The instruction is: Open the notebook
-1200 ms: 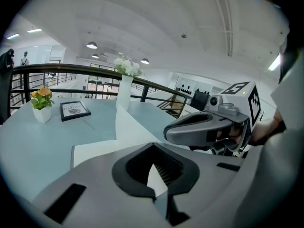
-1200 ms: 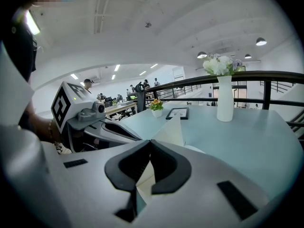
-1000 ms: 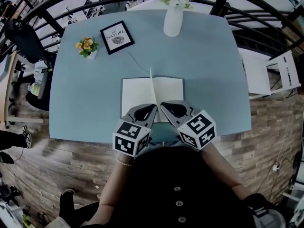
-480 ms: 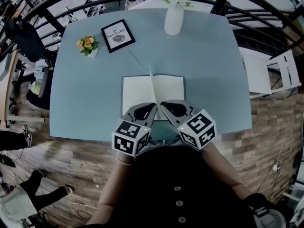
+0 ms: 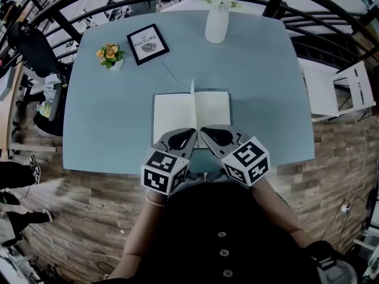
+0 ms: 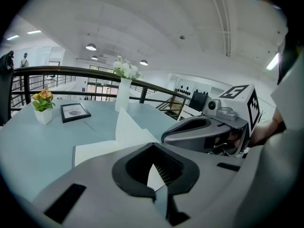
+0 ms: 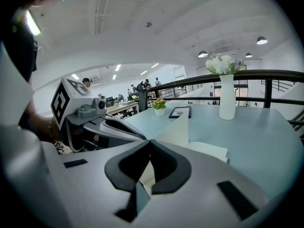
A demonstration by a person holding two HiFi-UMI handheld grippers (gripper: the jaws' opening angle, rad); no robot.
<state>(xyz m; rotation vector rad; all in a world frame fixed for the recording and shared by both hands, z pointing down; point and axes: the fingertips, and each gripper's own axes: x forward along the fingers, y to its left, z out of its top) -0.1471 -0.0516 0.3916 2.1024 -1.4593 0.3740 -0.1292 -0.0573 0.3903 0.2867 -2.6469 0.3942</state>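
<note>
The notebook (image 5: 172, 118) lies open on the blue table (image 5: 106, 129), white pages up. One loose page (image 5: 193, 87) stands upright along its spine. My left gripper (image 5: 193, 132) and right gripper (image 5: 202, 131) hover side by side over the notebook's near edge, tips almost touching each other. Both are shut and hold nothing. In the left gripper view the jaws (image 6: 153, 146) meet over the paper, with the standing page (image 6: 127, 127) ahead and the right gripper (image 6: 199, 134) alongside. The right gripper view shows shut jaws (image 7: 149, 142), the page (image 7: 178, 132) and the left gripper (image 7: 111, 126).
A white vase of flowers (image 5: 217, 21) stands at the table's far edge. A framed print (image 5: 147, 44) and a small pot of orange flowers (image 5: 109, 57) sit far left. A black railing (image 5: 71, 10) runs behind, and a white chair (image 5: 354, 93) stands at the right.
The loose middle page has swung from a slight left lean to upright. Both grippers have stayed where they were. People on the floor at the left have moved.
</note>
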